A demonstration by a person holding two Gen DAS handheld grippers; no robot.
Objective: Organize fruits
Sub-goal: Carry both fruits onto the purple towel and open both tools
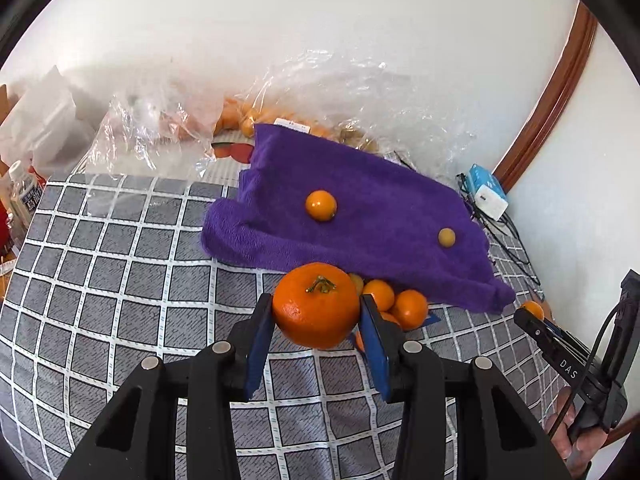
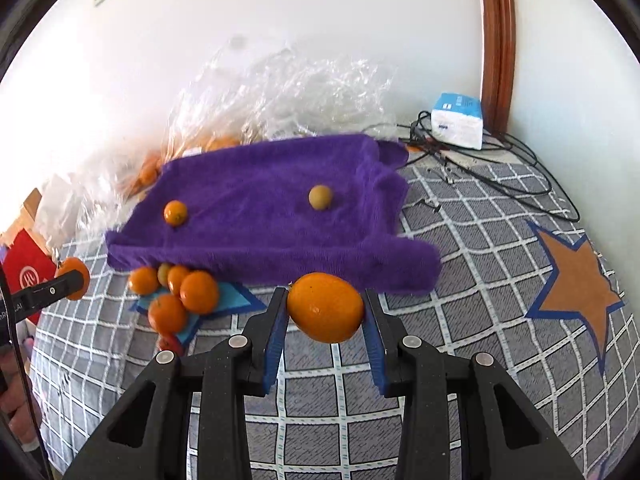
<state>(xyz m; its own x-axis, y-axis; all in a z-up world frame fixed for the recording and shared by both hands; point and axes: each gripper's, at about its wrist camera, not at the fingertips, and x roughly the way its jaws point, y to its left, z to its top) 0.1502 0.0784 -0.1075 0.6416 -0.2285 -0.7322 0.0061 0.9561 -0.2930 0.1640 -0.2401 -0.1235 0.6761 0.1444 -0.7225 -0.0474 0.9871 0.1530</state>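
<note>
- Nearest the lens: left gripper [image 1: 318, 318], blue pads closed onto a stemmed mandarin [image 1: 317, 311], held clear of the checked tablecloth [image 1: 120, 264].
- Likewise the right gripper [image 2: 326, 312], narrowed onto a smooth orange [image 2: 326, 307], also lifted off the cloth.
- Just beyond: a loose pile of mandarins [image 2: 176, 292] on a blue patch at the near edge of the purple towel [image 2: 264, 208], apparently not yet sorted.
- On the towel, well apart: one small orange fruit [image 2: 175, 213] and one duller yellowish fruit [image 2: 320, 197].
- Behind the towel: clear plastic bags [image 1: 168, 132] with more orange fruit inside.
- Judged early to midway: two placed, two in transit, pile and bags left.
- Sorting rule by size or kind: cannot tell.
</note>
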